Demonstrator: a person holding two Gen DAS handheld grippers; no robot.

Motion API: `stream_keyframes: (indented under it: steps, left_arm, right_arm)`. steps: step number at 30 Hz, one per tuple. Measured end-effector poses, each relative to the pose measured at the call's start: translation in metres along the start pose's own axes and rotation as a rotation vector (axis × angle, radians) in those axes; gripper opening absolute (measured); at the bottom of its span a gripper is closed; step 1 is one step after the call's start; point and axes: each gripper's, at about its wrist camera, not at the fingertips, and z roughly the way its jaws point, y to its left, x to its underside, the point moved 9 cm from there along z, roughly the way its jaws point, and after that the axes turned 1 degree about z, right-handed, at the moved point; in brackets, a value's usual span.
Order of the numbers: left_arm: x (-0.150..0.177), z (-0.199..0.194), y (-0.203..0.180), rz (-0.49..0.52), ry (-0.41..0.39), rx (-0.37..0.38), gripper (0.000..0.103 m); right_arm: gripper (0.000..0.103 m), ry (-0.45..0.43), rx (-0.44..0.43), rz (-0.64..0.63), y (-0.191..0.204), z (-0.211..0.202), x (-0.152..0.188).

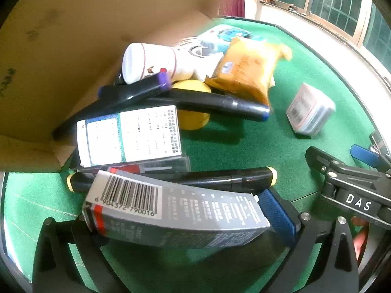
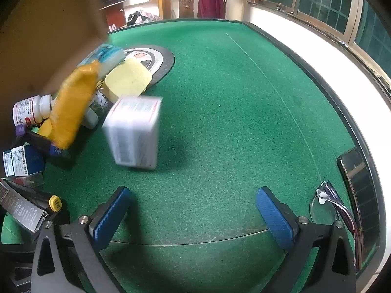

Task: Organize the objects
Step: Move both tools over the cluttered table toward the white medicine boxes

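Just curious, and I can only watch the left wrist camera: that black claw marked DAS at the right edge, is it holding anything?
Observer: No. The right gripper has its blue pads wide apart, with only the green felt table between them.
Operator: Is anything lying beyond it?
Observer: Yes, a dark flat phone lies along the table's right edge.
Operator: Anything else over there?
Observer: A pair of clear-rimmed eyeglasses sits beside the phone.
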Motion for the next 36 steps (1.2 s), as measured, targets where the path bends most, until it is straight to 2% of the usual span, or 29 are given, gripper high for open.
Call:
stream_keyframes:
  steps: [36]
  left_arm:
    - [0.0018, -0.0018, 0.0031, -0.001, 0.000, 0.000, 0.103]
  right_arm:
    - [0.103, 0.001, 0.002, -0.001, 0.0009, 0.0011, -0.0027]
